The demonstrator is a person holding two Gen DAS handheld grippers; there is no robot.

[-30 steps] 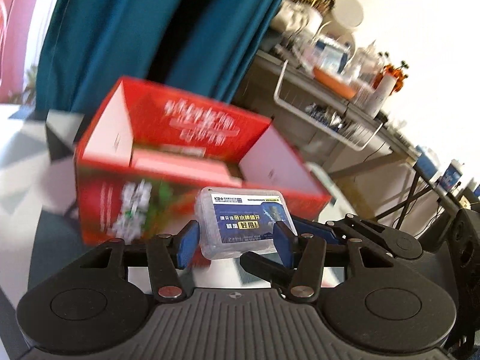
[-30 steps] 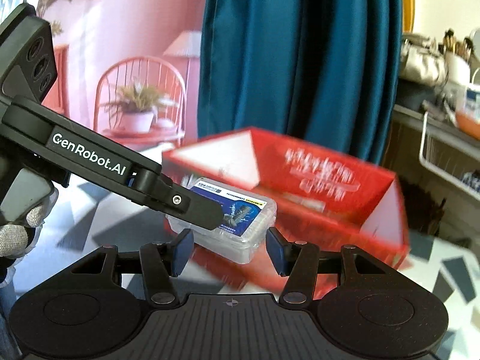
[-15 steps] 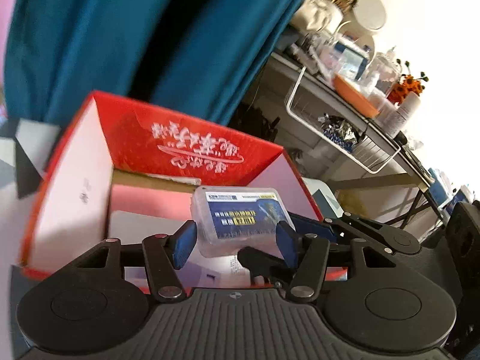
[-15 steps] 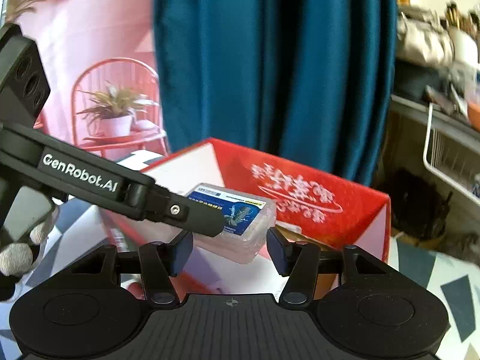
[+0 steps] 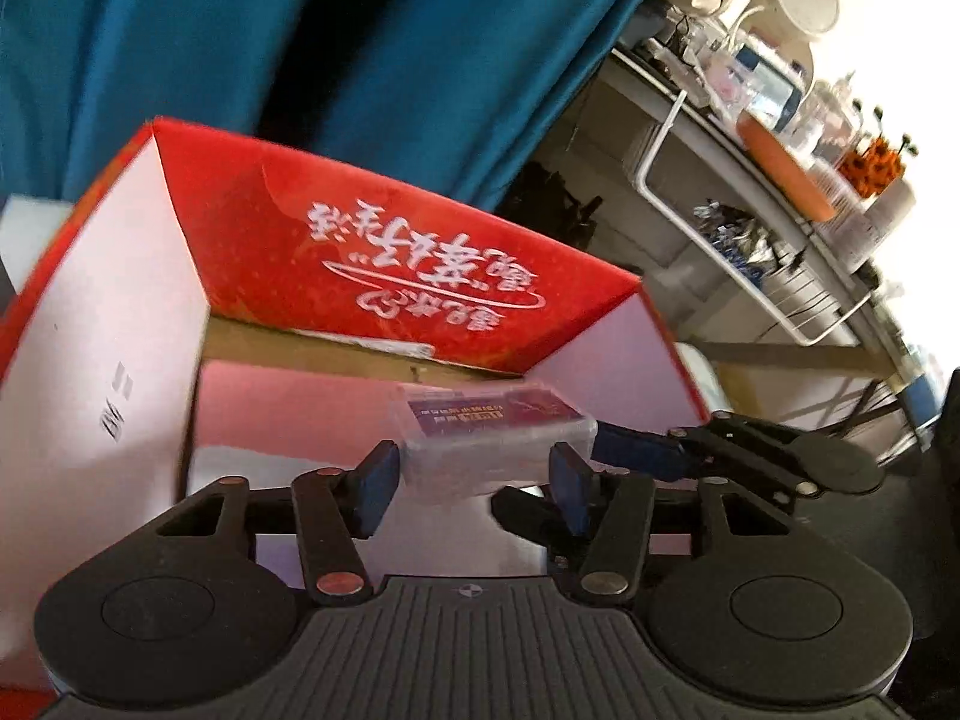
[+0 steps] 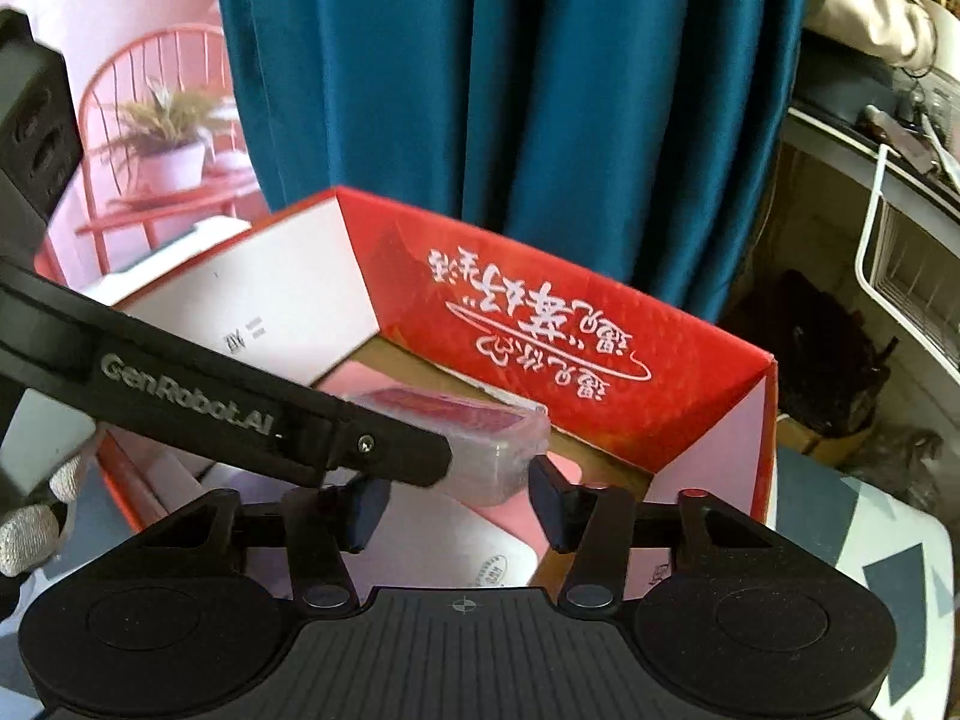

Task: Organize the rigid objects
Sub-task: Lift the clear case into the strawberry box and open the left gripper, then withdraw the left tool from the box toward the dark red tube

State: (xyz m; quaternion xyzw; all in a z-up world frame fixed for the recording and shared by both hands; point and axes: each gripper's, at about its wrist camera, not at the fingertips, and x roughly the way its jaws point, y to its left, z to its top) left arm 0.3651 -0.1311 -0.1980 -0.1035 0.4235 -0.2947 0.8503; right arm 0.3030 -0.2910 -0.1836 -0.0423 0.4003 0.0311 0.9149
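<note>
One clear, rounded plastic case (image 5: 492, 438) with a printed label hangs just ahead of the left gripper (image 5: 471, 489), above the open red cardboard box (image 5: 414, 252). Both gripper jaws are closing, pads flanking the case; whether they press is unclear. The right gripper (image 6: 456, 501) reaches alongside it.

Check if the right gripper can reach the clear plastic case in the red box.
Probably: the clear plastic case lies ahead of the right gripper's closing jaws, not between them; the closing left gripper crosses its left end.
</note>
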